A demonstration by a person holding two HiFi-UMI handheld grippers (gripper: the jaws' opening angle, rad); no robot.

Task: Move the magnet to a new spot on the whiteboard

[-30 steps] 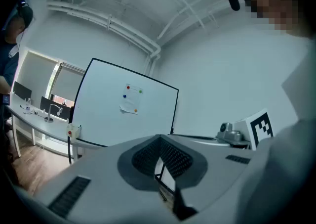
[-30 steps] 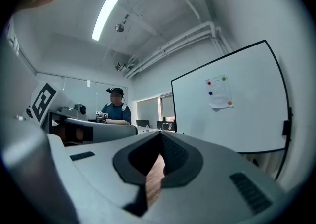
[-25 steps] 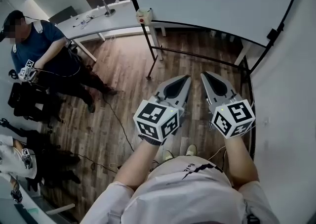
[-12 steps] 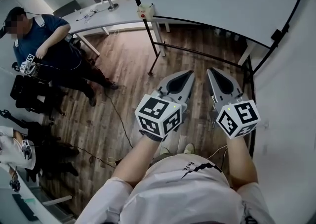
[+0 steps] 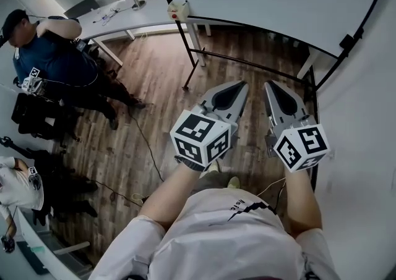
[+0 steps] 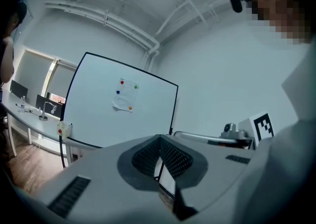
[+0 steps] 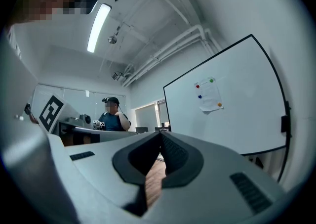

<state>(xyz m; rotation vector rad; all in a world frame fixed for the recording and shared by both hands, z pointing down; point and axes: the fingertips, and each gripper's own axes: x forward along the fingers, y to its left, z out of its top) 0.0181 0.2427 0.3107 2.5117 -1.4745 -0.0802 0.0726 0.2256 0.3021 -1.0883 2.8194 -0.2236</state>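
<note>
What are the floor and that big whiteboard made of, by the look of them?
Floor: brown planks with grain and seams, matte; wood or laminate, can't tell. Whiteboard: smooth white panel in a thin dark frame; probably steel-backed, since small magnets pin a paper to it.

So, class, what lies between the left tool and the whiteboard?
Bare wooden floor and the black stand bar of the whiteboard, in the head view.

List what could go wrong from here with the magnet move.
1. The magnets appear to pin a paper sheet to the whiteboard; lifting one could let a corner sag.
2. A cable trails across the floor near the wearer's shoe: trip hazard.
3. The left tool and right tool are shut, so one must open first.
</note>
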